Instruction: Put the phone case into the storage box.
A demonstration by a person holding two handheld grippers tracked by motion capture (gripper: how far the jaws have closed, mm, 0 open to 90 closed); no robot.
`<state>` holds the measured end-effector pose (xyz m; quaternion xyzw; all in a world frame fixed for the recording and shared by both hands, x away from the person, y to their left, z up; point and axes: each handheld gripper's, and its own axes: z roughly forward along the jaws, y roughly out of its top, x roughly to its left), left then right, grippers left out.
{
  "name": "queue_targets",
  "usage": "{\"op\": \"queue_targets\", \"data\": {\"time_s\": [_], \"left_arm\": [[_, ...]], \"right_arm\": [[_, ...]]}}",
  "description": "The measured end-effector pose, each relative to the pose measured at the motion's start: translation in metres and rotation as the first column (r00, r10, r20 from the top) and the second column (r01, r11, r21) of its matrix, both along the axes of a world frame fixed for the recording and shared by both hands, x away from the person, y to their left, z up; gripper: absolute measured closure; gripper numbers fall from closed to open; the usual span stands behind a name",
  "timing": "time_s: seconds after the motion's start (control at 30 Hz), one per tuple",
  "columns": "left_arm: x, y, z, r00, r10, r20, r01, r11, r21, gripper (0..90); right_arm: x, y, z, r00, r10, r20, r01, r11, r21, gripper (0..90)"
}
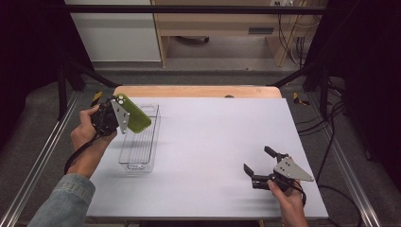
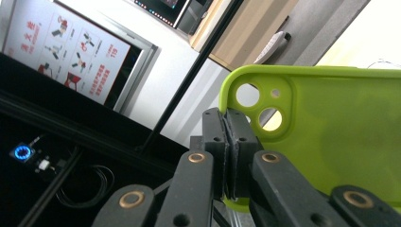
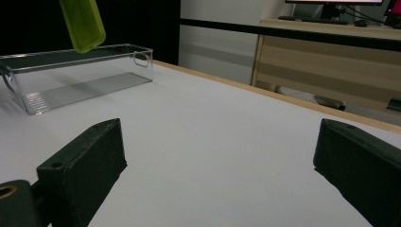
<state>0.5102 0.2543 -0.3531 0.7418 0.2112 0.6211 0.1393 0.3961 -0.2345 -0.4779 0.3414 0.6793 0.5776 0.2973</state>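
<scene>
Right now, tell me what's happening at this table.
A person works with a gripper in each hand. The left gripper is shut on a green phone case and holds it above a clear bin at the table's left side. The right gripper rests open near the front right, holding nothing.

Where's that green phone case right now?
The phone case is at the table's left in the high view, pinched in the left gripper, above the clear bin.

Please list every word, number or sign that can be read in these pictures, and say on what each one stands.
Poster on the wall behind the left gripper: red characters and small drawings, too blurred to read.
Green phone case: no text on it.
Clear bin, table, right gripper: no text.
</scene>
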Motion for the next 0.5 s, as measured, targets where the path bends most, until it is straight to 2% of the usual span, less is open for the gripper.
{"op": "queue_targets", "data": {"time_s": [0.27, 0.43, 0.5], "left_arm": [[0.008, -0.012, -0.001, 0.9998, -0.019, -0.004, 0.019, 0.9983, 0.056, 88.0], [0.012, -0.019, -0.005, 0.9994, -0.034, -0.002, 0.034, 0.9911, 0.129, 88.0], [0.014, -0.019, -0.006, 0.9994, -0.034, -0.002, 0.034, 0.9893, 0.142, 88.0]], "right_arm": [[0.000, -0.002, 0.000, 1.0000, -0.005, -0.004, 0.005, 1.000, 0.019, 3.2], [0.000, -0.004, 0.000, 0.9999, -0.011, -0.002, 0.011, 0.999, 0.032, 3.2], [0.000, -0.004, 0.000, 0.9999, -0.012, -0.003, 0.012, 0.999, 0.032, 3.2]]}}
